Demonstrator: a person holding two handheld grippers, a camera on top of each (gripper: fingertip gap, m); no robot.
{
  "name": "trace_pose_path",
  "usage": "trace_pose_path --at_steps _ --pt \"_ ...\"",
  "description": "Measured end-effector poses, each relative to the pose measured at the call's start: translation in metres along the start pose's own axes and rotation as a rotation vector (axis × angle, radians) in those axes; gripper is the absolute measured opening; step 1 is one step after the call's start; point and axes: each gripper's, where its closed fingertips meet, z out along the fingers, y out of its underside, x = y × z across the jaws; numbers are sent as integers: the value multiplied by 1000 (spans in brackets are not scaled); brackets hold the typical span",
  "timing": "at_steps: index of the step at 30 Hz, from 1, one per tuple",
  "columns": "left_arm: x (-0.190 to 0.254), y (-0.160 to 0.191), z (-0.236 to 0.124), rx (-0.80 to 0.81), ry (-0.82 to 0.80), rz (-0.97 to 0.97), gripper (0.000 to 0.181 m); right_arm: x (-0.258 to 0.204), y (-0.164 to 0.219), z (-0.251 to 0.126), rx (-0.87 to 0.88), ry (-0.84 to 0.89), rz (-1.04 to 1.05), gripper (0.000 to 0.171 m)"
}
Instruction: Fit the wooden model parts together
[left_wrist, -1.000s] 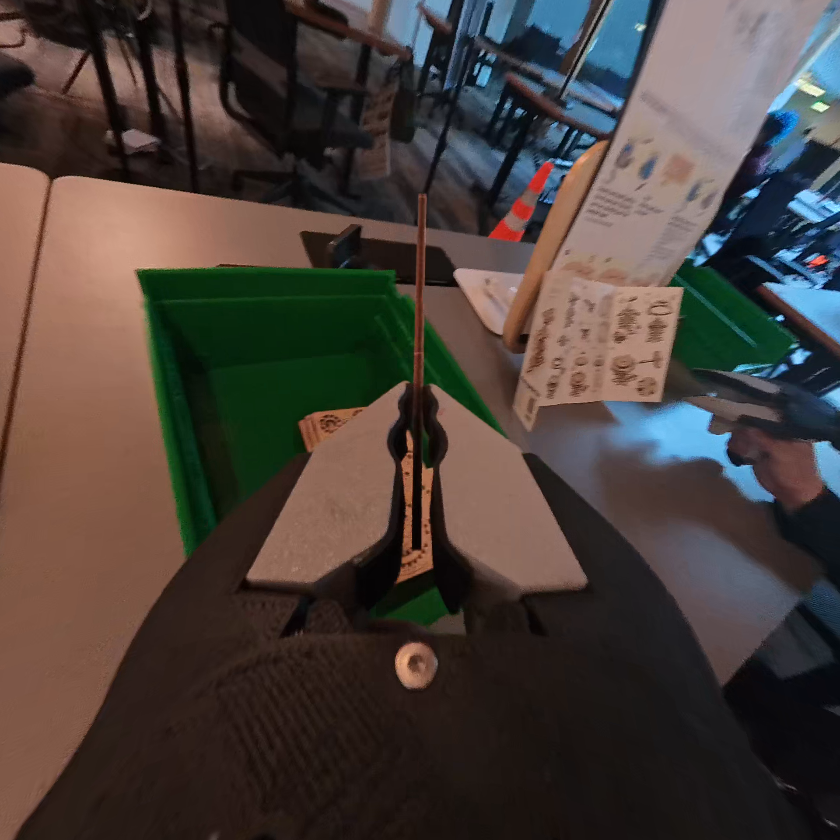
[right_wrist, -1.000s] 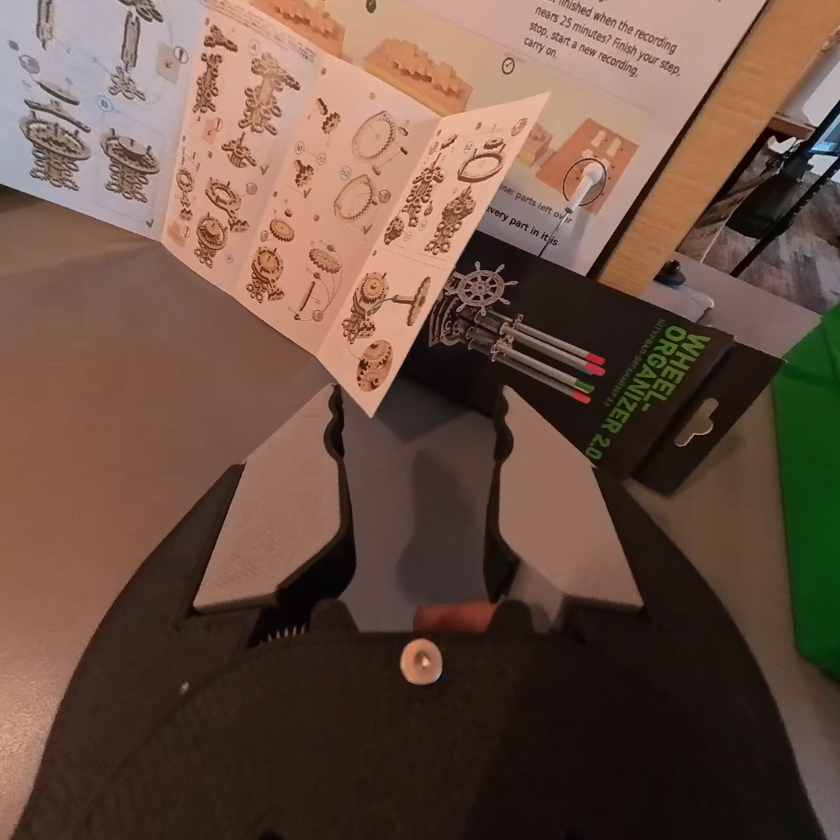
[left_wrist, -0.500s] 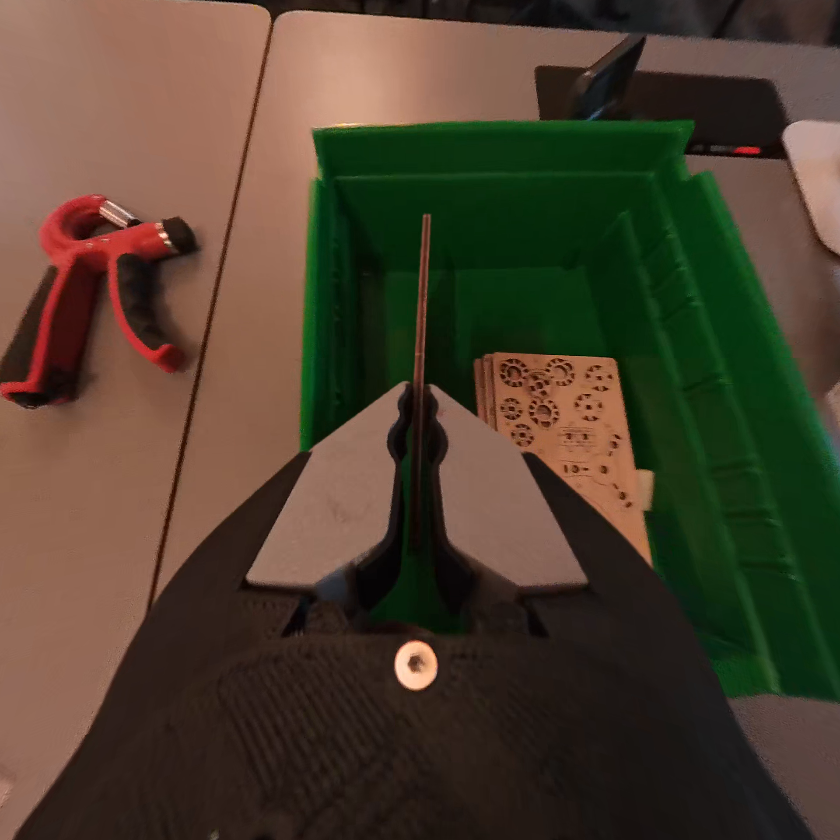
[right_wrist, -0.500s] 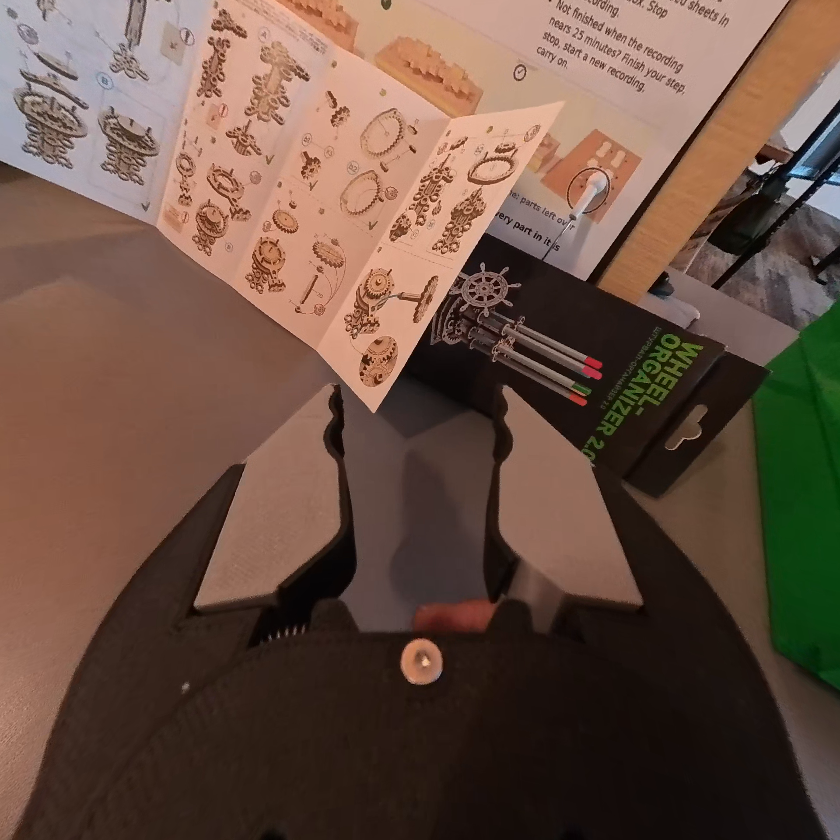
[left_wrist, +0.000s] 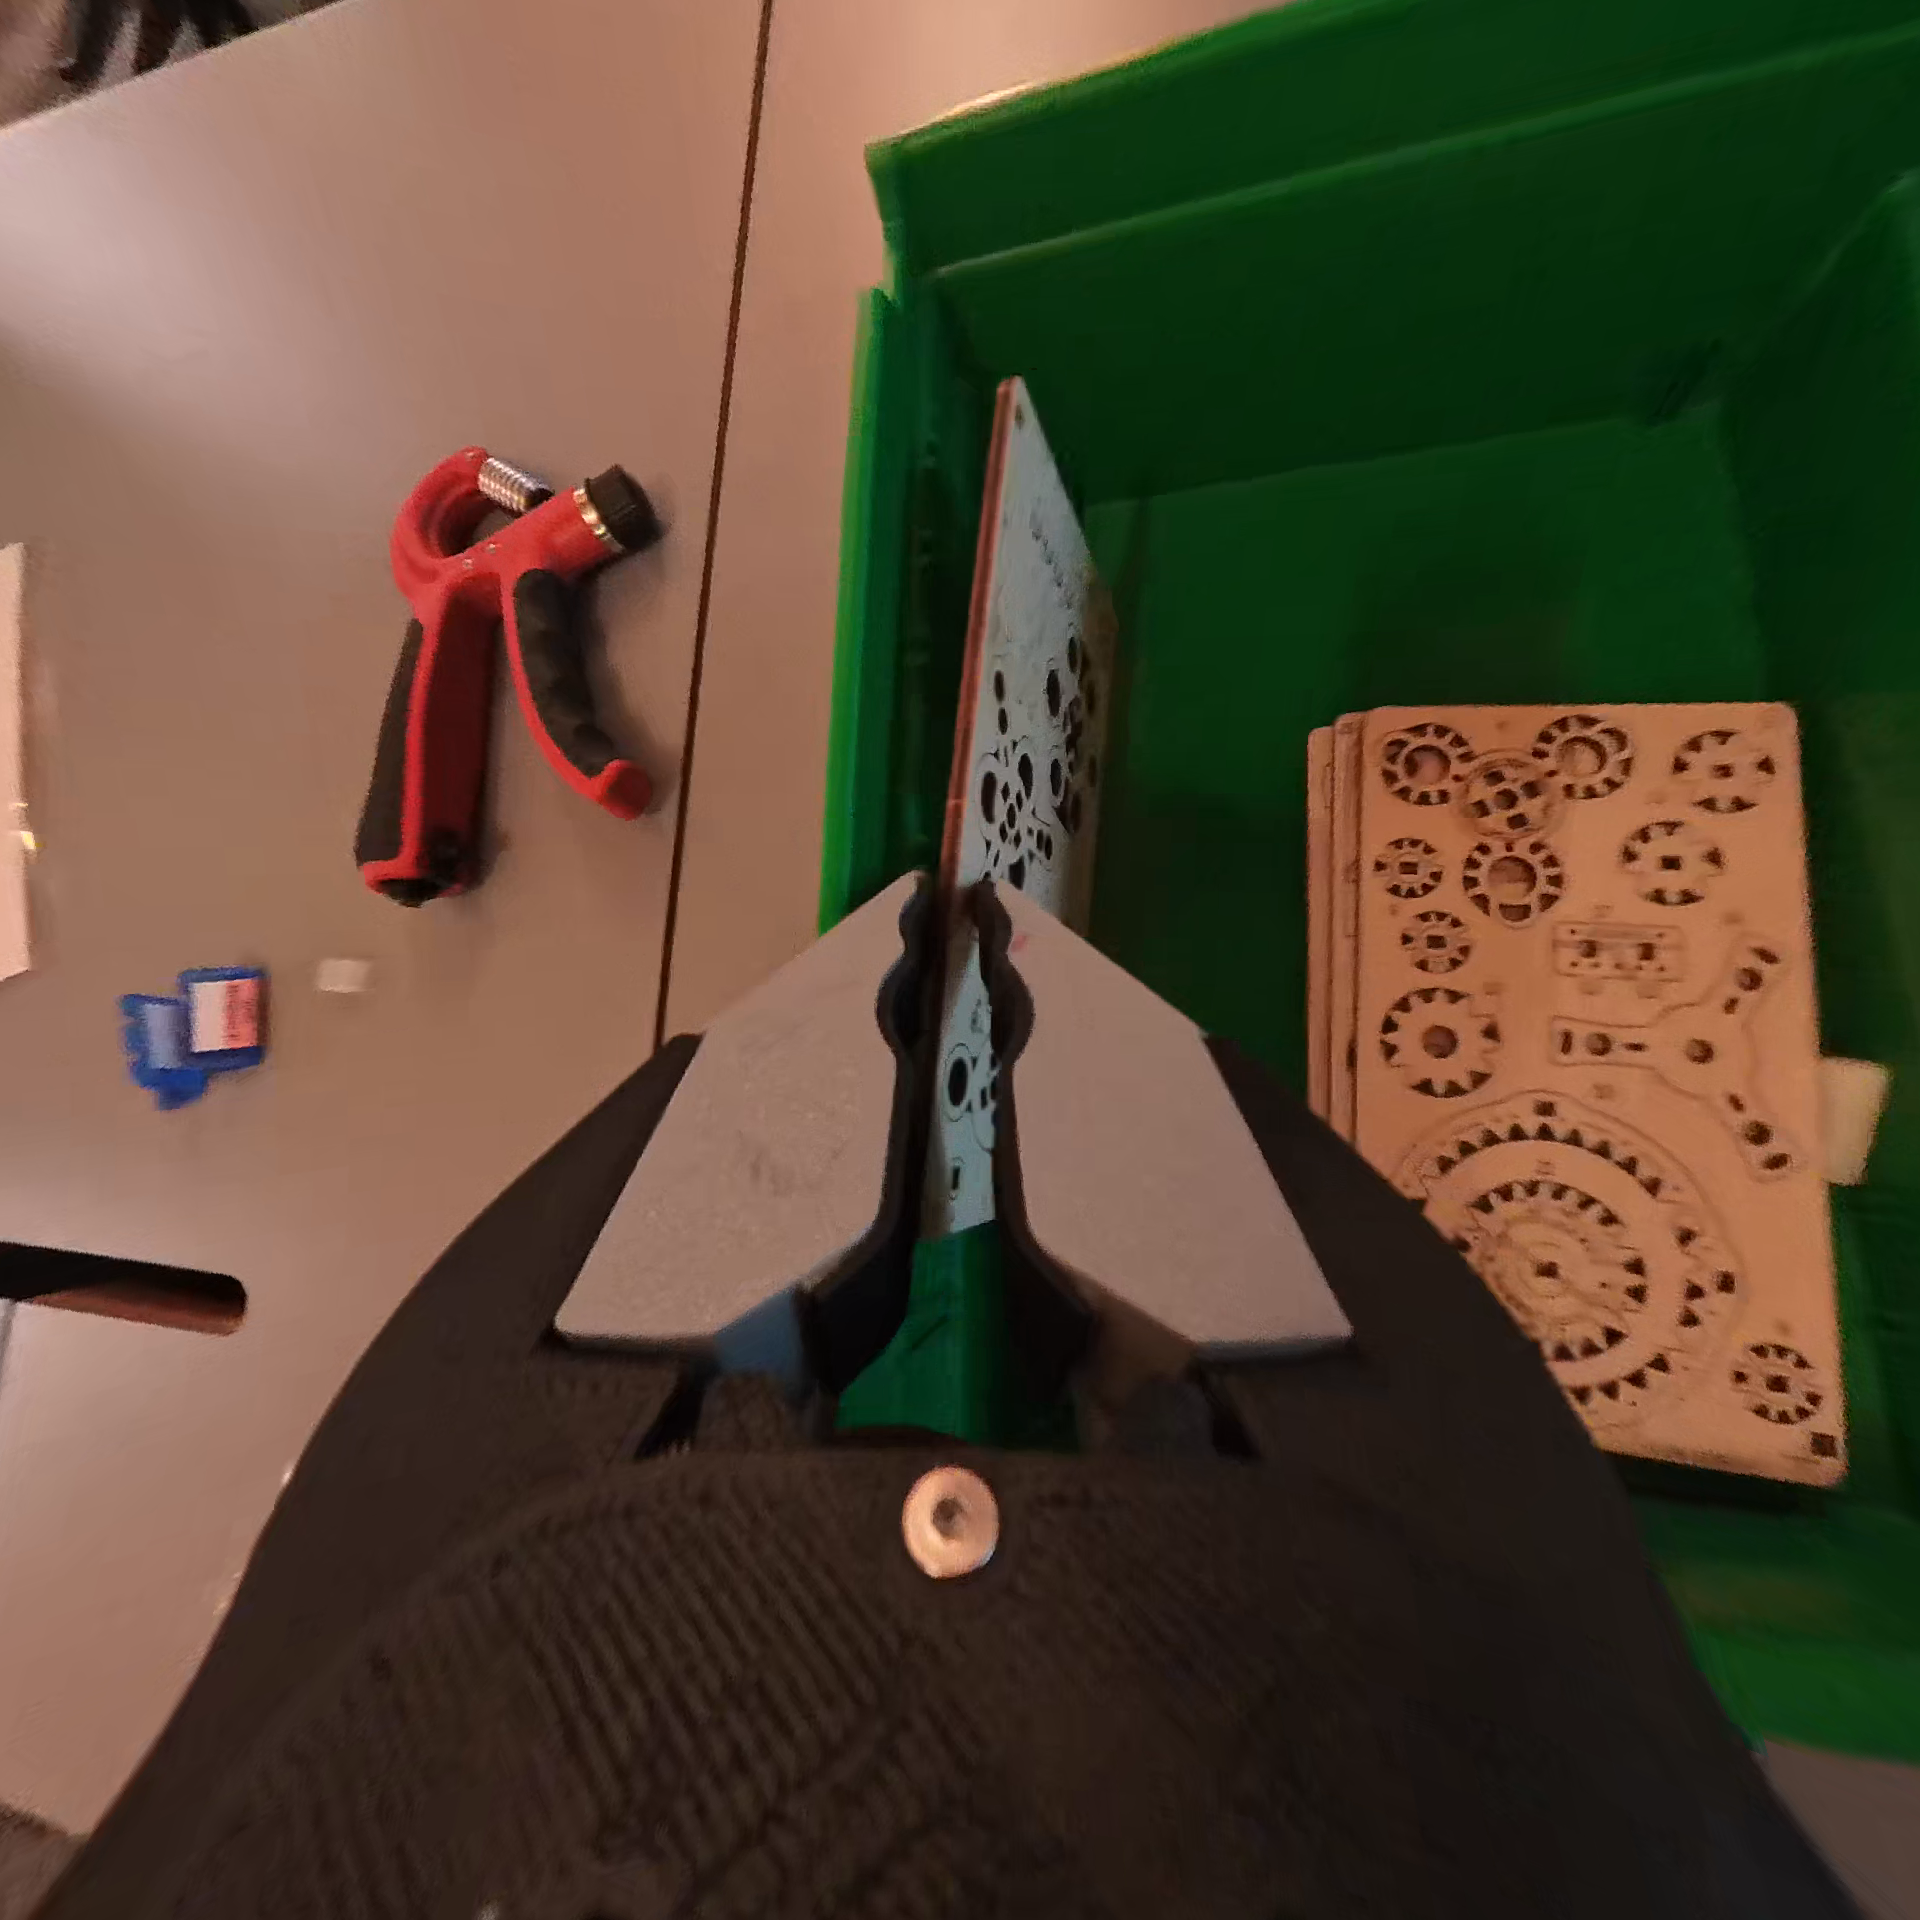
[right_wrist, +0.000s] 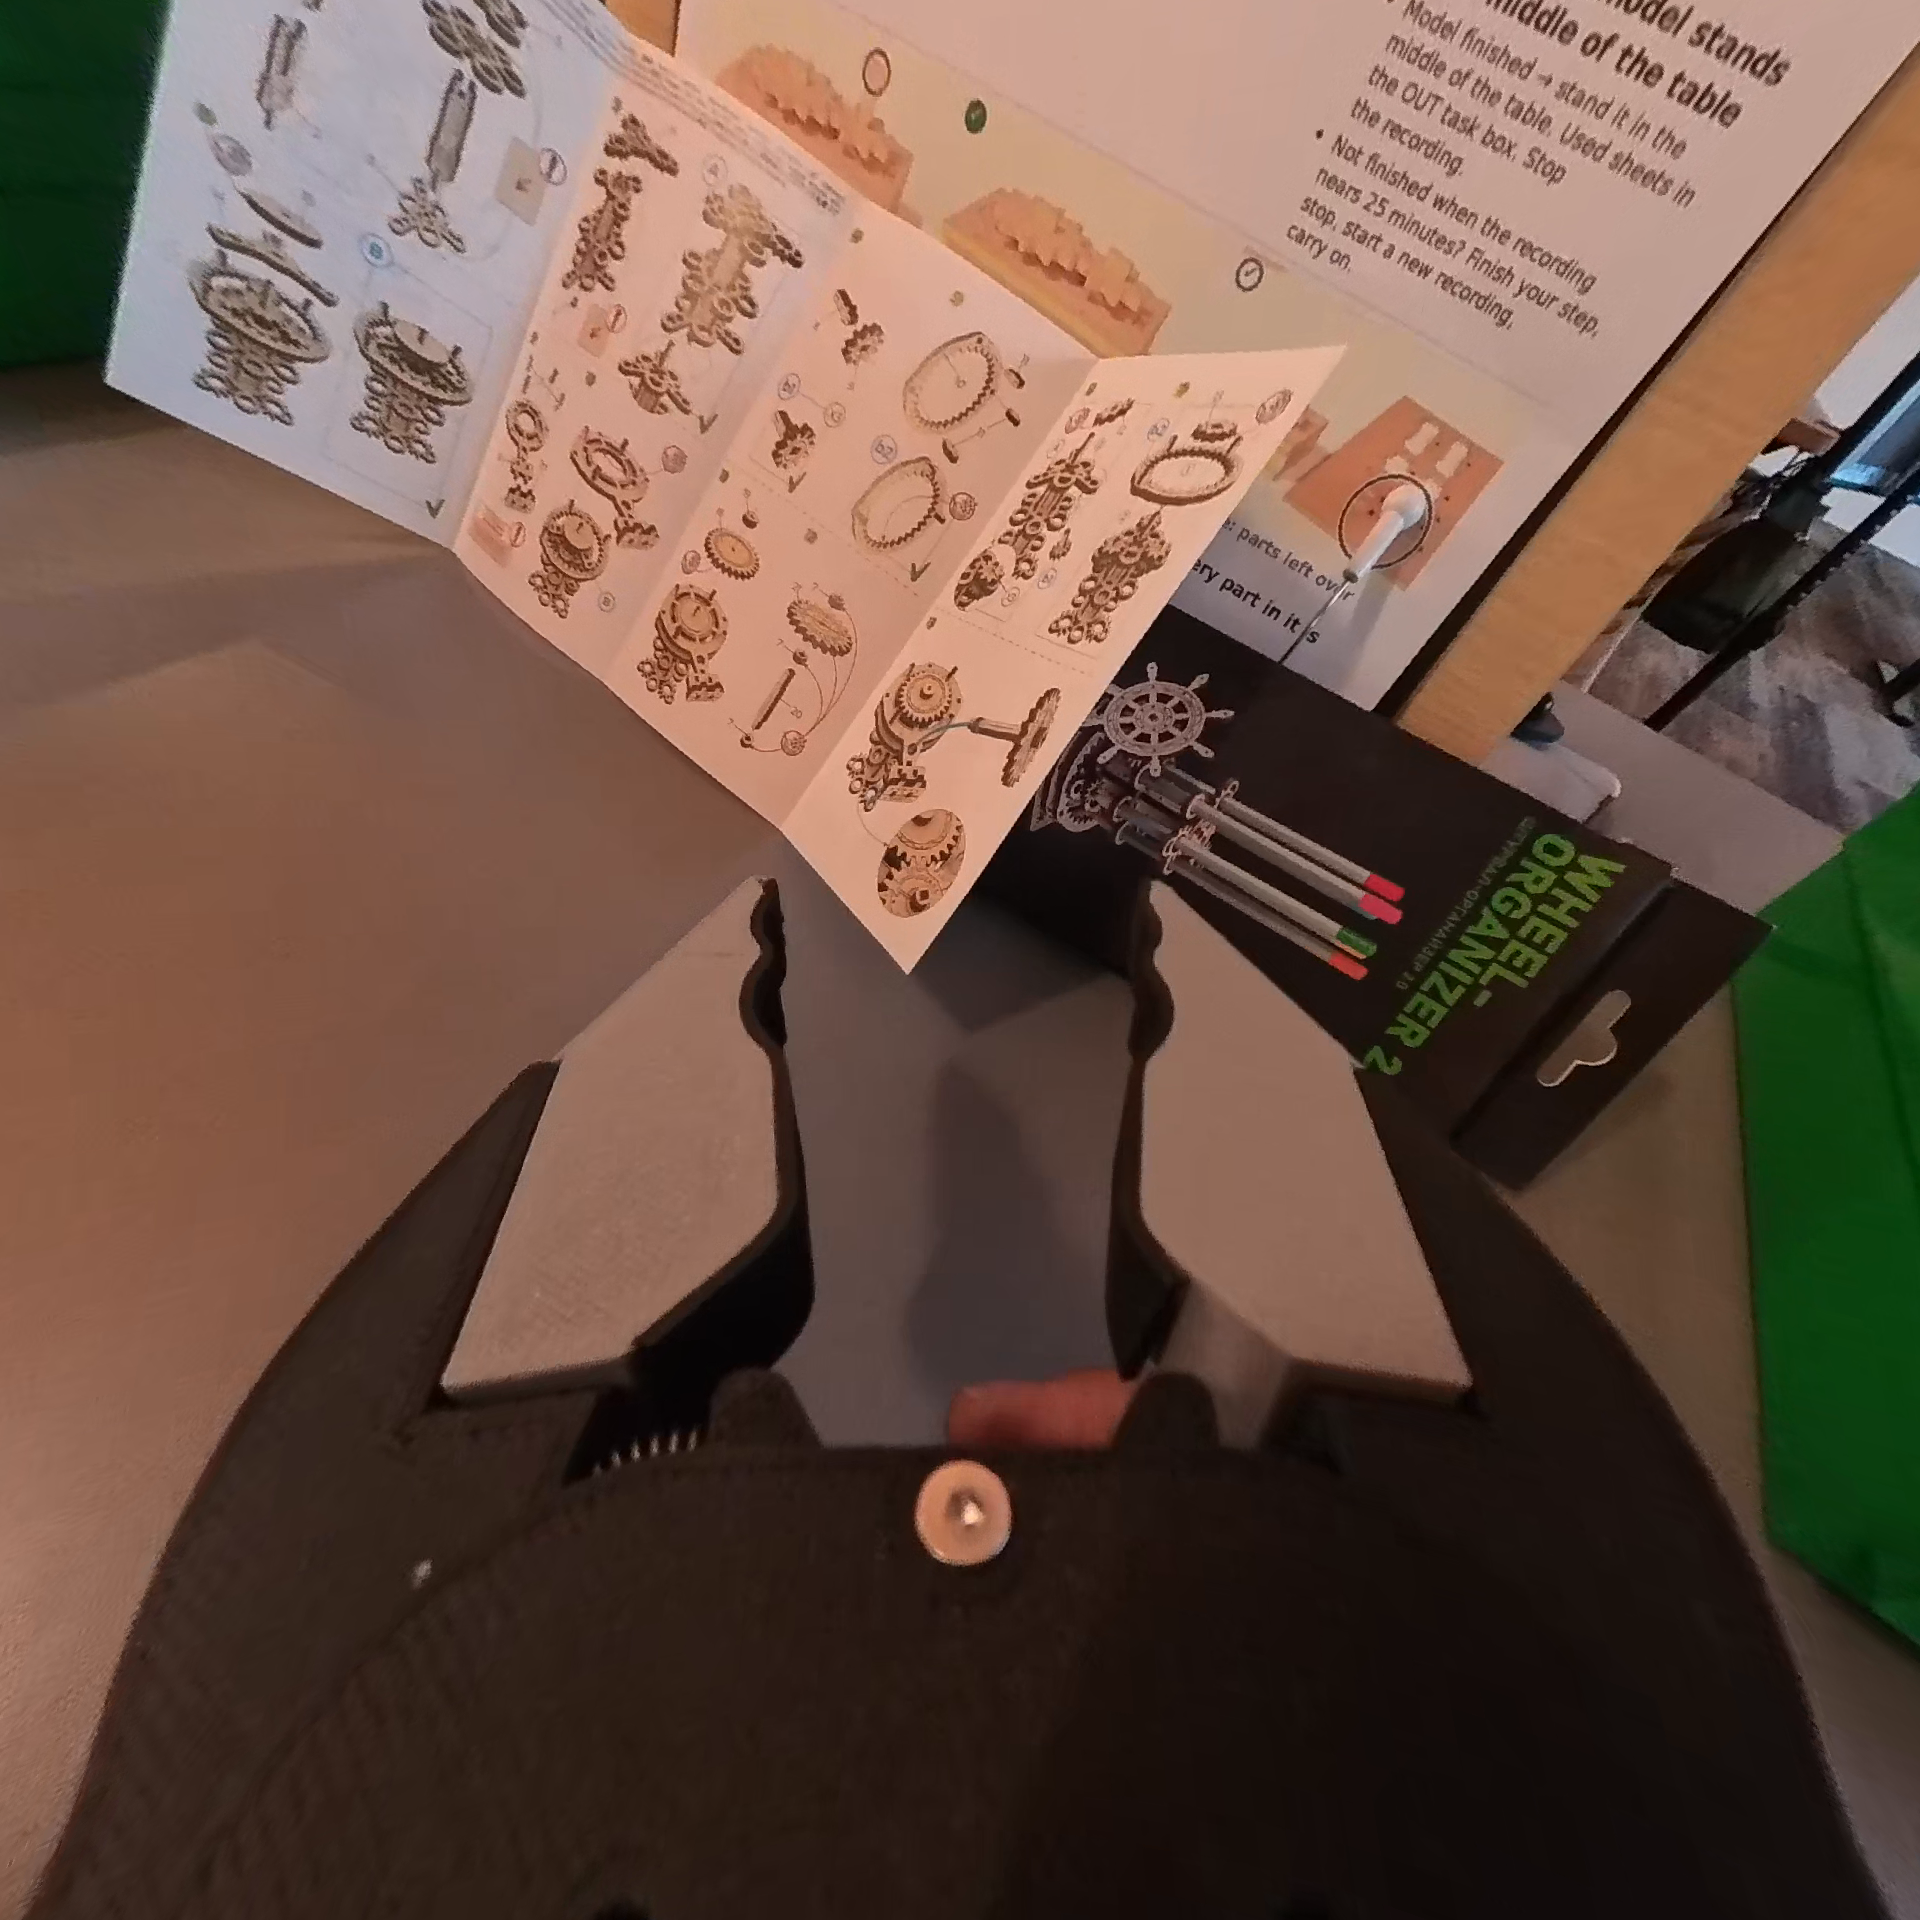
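plywood is what i have in my left gripper (left_wrist: 951, 899): its fingers are pressed together on a thin wooden parts sheet (left_wrist: 1023, 727), held on edge so only the narrow side and a sliver of the cut-out face show. i take the edge-on grip to be the only practical one for something this flat. the sheet hangs inside the green bin (left_wrist: 1351, 343), just beside the bin's left wall, and i judge it is being carried in or out of the bin rather than fitted yet. a stack of more wooden sheets (left_wrist: 1579, 1081) lies flat on the bin's floor, right of the held one. left of the bin, on the grey table (left_wrist: 260, 312), rest a red hand-grip trainer (left_wrist: 499, 675) and, nearer me, a small blue card holder (left_wrist: 192, 1023).

my right gripper (right_wrist: 956, 914) is spread wide and holds nothing, hovering over the table. beyond it, a folded instruction leaflet (right_wrist: 727, 447) stands upright, presumably propped for reading, with the black kit box (right_wrist: 1507, 935) lying behind and right of the leaflet.
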Motion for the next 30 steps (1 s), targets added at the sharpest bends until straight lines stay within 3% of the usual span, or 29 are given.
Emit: trace_pose_path --at_steps 14,18,24,30 --pt "3 1 -12 -30 -1 9 20 -3 -19 -15 68 -13 -3 64" --pt "11 -1 -22 -10 13 49 33 -4 -25 -20 93 -9 -17 64" --pt "26 3 -36 -46 -21 453 75 -8 -28 -22 99 -25 -17 64" --pt "24 20 -40 -127 -99 780 83 -11 -31 -24 113 -33 -16 64"
